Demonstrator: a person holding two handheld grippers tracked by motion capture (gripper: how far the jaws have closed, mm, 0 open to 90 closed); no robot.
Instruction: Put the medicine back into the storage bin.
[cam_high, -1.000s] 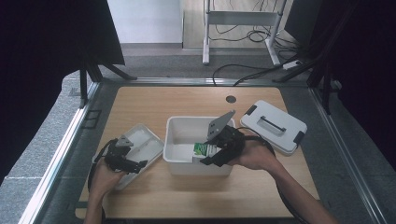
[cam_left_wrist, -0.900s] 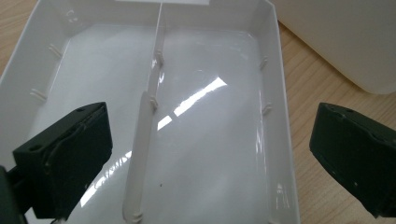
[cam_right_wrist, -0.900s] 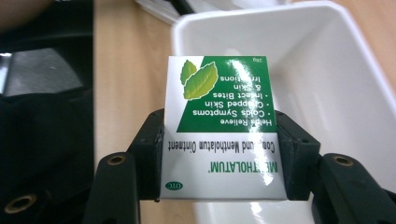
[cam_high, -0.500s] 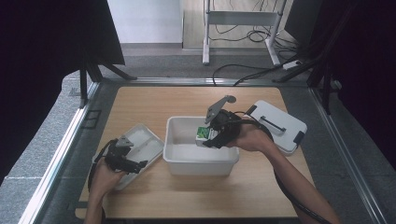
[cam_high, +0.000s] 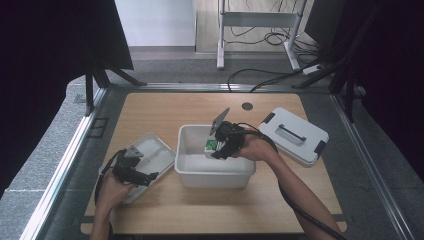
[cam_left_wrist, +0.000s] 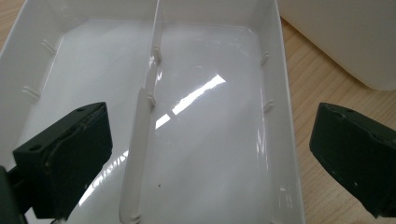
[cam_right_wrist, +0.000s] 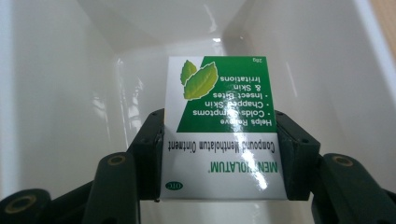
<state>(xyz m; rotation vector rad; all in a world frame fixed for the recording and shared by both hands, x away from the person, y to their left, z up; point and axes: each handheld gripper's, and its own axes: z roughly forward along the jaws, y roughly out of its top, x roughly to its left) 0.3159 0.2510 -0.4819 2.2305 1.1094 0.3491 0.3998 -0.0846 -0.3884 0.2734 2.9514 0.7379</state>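
The right gripper has come up and back toward the far side of the white bin over the last second, carrying the ointment box with it. A second ago it sat low at the bin's near right corner; now it hangs over the far right part of the bin, jaws clamped on the two sides of the green-and-white carton, whose print reads upside down in the right gripper view. The box is held clear above the bin floor, so it looks like it is being lifted out rather than set down. The left gripper has stayed put, jaws spread wide over the divided white tray, holding nothing. The bin's lid lies on the table, right of the bin
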